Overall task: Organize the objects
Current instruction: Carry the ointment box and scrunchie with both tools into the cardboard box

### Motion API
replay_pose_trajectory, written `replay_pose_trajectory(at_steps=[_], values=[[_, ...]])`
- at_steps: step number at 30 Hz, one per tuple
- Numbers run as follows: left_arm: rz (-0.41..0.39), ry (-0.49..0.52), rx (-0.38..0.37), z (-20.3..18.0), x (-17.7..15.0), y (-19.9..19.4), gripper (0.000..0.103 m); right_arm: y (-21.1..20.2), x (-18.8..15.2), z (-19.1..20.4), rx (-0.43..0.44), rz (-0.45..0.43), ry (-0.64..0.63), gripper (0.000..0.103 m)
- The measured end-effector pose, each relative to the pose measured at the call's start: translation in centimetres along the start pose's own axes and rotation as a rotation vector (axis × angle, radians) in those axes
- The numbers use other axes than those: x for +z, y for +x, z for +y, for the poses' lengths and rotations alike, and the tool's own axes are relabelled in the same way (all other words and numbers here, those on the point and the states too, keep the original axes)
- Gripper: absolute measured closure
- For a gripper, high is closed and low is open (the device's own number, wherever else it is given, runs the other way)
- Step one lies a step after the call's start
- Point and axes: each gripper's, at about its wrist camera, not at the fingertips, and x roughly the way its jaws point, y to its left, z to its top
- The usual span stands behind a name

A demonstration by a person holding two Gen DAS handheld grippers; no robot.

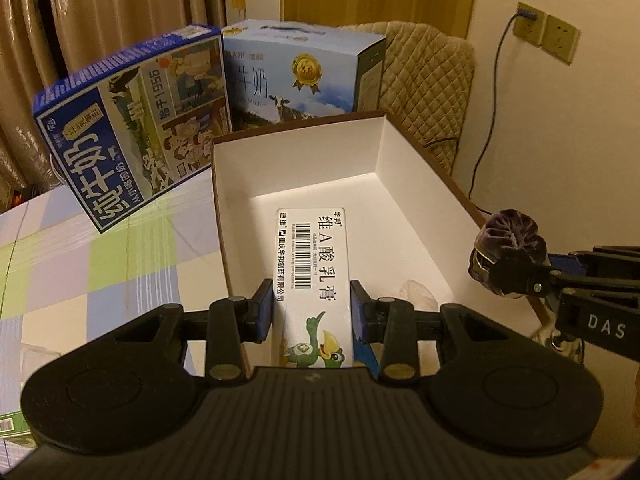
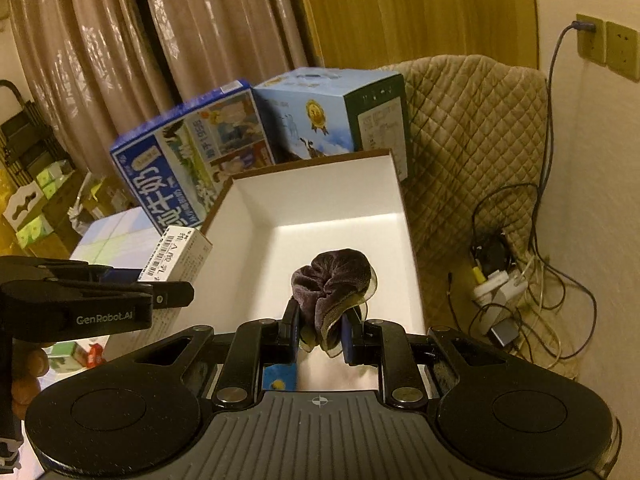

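Two things are held over the open white cardboard box with brown outer walls (image 1: pixel 384 168). A long white ointment carton printed with a barcode, black Chinese characters and a green cartoon bird (image 1: pixel 310 276) sits lengthwise between the blue pads of the left gripper (image 1: pixel 312 312), which is clamped on its two long sides; its far end points into the box, above the white floor. A dark purple velvet scrunchie (image 2: pixel 332 284) is pinched at its lower edge in the right gripper (image 2: pixel 320 330), bunched above the fingertips and hanging over the box's near half. Seen from the left wrist, it hovers at the box's right wall. Beyond the box stand a dark blue milk carton case (image 1: pixel 132 120), leaning, and a light blue milk case with a gold medal (image 1: pixel 304 72). Left of the box lies a pastel checked tabletop (image 1: pixel 100 260).
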Motion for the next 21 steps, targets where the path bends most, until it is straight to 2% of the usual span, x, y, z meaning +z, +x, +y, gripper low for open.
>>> replay_pose_trajectory(at_steps=[11, 21], values=[[0.129, -0.025, 0.063, -0.1, 1.0, 6.6, 0.07, 5.8, 1.1, -1.8, -0.001, 0.093, -0.045, 0.086], [0.223, -0.021, 0.104, -0.5, 1.0, 9.8, 0.07, 8.9, 1.9, -3.0, -0.004, 0.147, -0.066, 0.086]])
